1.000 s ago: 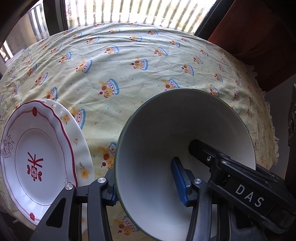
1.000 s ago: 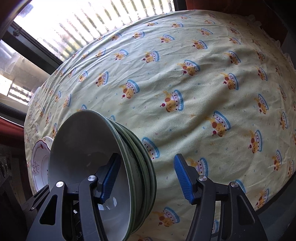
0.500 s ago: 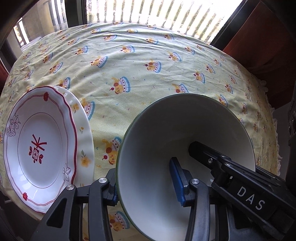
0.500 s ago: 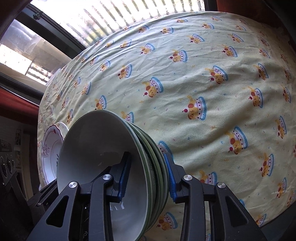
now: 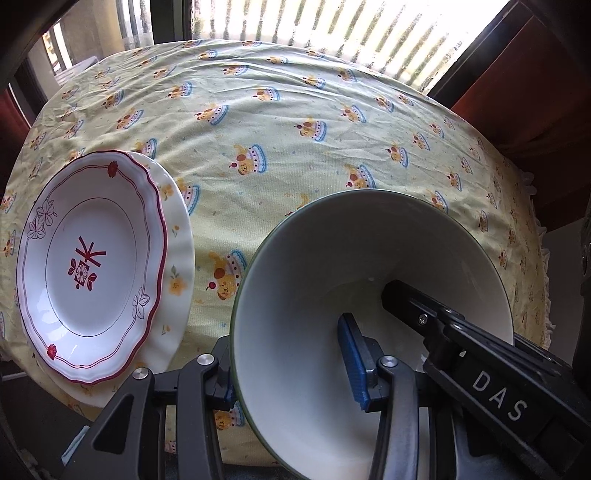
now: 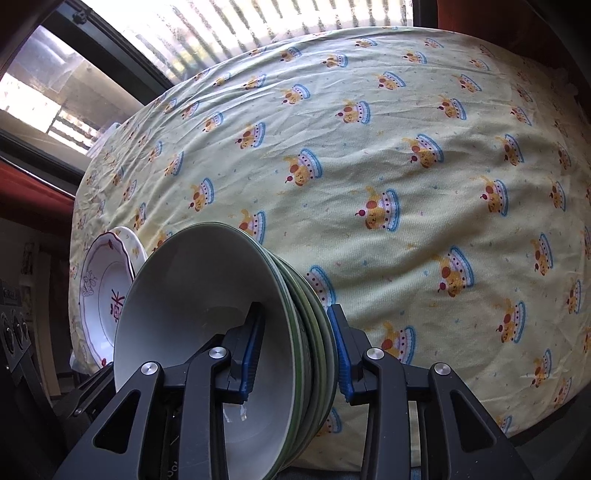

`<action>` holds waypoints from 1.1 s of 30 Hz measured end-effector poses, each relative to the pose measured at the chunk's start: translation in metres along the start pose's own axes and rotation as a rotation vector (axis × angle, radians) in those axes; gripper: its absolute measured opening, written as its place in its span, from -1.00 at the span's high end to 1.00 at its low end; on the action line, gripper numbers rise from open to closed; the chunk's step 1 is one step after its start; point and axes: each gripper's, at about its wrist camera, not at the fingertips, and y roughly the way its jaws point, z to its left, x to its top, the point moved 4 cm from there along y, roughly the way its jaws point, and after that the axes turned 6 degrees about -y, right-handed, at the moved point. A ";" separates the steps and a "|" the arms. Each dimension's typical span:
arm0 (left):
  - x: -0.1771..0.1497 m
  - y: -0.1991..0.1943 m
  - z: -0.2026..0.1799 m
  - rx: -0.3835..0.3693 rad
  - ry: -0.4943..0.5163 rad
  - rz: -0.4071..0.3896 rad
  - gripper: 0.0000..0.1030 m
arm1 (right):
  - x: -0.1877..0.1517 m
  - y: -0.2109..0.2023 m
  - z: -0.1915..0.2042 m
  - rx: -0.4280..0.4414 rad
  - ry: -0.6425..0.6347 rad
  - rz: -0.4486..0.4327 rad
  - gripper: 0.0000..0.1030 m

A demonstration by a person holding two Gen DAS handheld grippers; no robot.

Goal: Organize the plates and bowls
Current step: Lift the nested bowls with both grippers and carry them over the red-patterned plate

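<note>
A stack of several green-rimmed bowls (image 5: 332,280) with white insides sits near the table's front edge. My left gripper (image 5: 291,373) is shut on its left wall, one blue pad inside and one outside. My right gripper (image 6: 295,354) is shut on the opposite wall of the same stack (image 6: 207,295), clamping all the nested rims. One black finger (image 5: 443,325) of the right gripper shows inside the top bowl in the left wrist view. A red-trimmed plate (image 5: 92,266) rests on a larger white flowered plate (image 5: 179,258) to the left of the bowls; the plates (image 6: 107,291) also show beyond the stack in the right wrist view.
A yellow tablecloth (image 6: 406,184) with a cartoon print covers the table (image 5: 295,129). A bright window with blinds (image 5: 332,29) runs along the far side. Dark reddish wood (image 5: 535,92) stands at the back right. The table's near edge lies just below the bowls.
My right gripper's outer pad has swung in and clamped the bowl stack's rim. Both views have rolled a little, showing more of the plates. The left grip stays on the bowls.
</note>
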 end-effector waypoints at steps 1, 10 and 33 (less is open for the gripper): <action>0.001 -0.003 0.001 -0.001 -0.005 -0.007 0.15 | 0.000 -0.003 0.002 0.001 -0.003 -0.004 0.24; 0.011 -0.033 0.020 -0.017 -0.012 -0.052 0.14 | 0.008 -0.023 0.034 0.000 -0.028 -0.027 0.24; 0.052 -0.067 0.125 -0.067 0.032 -0.060 0.15 | 0.020 -0.009 0.152 -0.053 0.017 -0.073 0.27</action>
